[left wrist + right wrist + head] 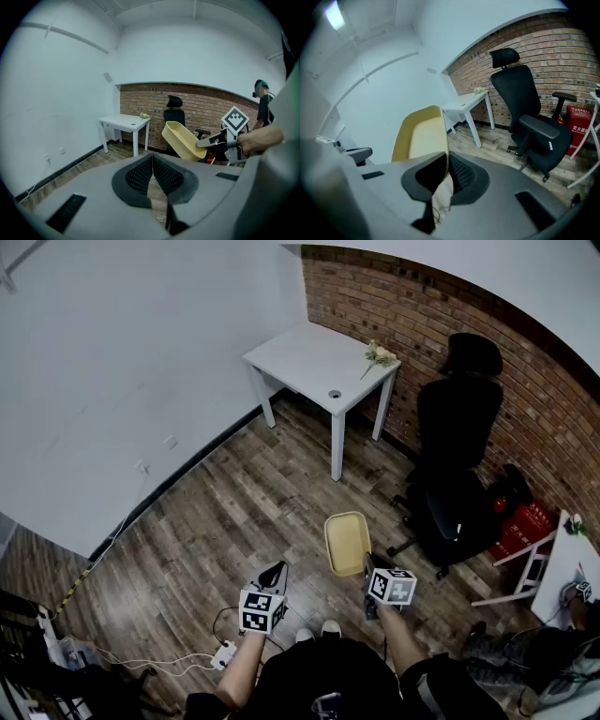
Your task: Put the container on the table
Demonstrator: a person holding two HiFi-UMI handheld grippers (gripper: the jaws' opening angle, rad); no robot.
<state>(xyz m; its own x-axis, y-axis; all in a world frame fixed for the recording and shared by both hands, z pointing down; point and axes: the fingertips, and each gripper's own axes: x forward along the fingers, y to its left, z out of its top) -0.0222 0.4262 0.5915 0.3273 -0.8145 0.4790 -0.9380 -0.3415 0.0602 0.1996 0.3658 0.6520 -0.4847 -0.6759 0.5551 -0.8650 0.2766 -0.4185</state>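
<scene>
A shallow yellow container (347, 542) hangs in the air over the wooden floor, with my right gripper (367, 568) shut on its near rim. In the right gripper view the container (423, 136) stands up between the jaws, its side wall pinched at the right gripper (445, 169). My left gripper (277, 576) is shut and holds nothing; in its own view the left gripper (152, 164) has its pads pressed together, with the container (183, 139) off to the right. The white table (309, 360) stands far ahead by the brick wall.
A small bunch of flowers (379, 355) and a round object (335, 394) lie on the table. A black office chair (457, 465) stands right of the table. A red box (521, 529) sits by the wall. Cables and a power strip (223, 654) lie on the floor.
</scene>
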